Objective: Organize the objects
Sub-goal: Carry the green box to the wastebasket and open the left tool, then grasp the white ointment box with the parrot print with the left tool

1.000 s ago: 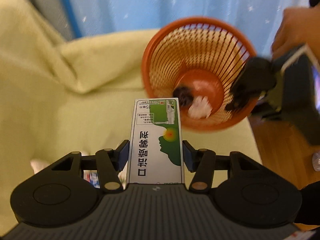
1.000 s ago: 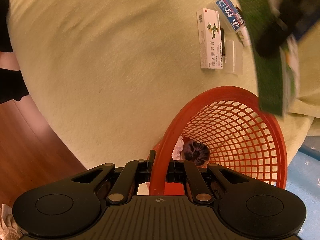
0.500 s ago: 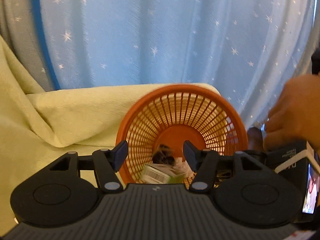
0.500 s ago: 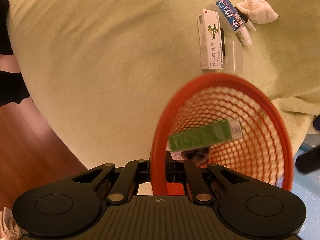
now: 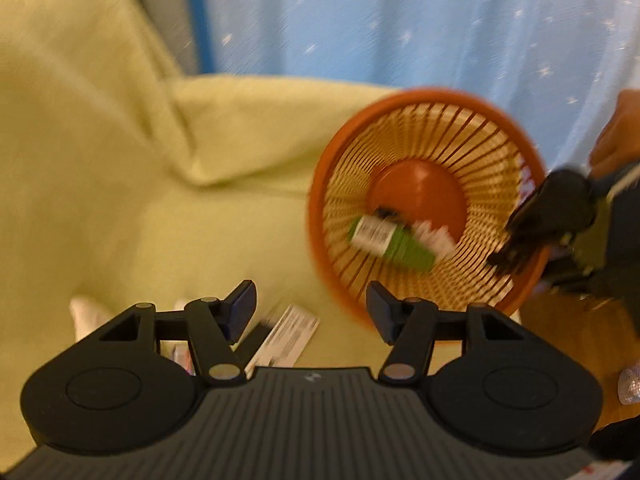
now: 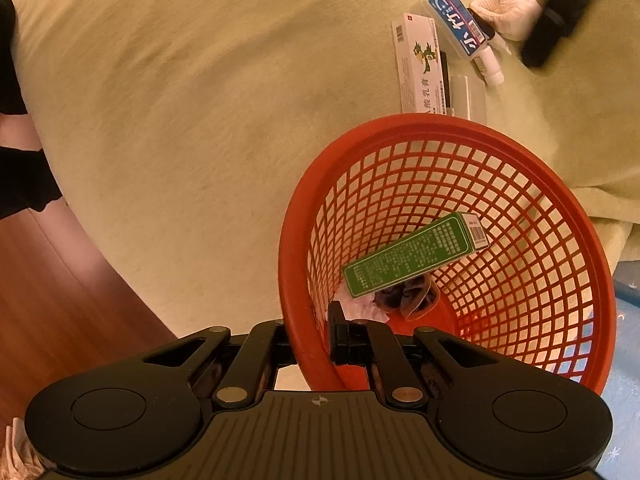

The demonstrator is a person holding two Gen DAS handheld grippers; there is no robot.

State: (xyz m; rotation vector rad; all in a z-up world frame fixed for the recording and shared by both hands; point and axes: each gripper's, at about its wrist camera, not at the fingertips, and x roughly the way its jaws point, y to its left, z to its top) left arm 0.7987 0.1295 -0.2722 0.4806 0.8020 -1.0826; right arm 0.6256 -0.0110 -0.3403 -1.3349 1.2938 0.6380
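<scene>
Inside basket (image 6: pixel 568 184), green box (image 6: pixel 412 260), beyond right gripper (image 6: pixel 316 340)

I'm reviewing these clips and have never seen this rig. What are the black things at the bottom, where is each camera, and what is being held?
Each picture comes from a camera on a hand-held two-finger gripper, looking along its fingers. No robot: a person holds both. The left gripper is open and empty. The right gripper is shut on the rim of the orange basket, holding it tilted. Inside lies a green box. On the yellow blanket remain a white box, a blue-labelled case and a small white bottle.
</scene>
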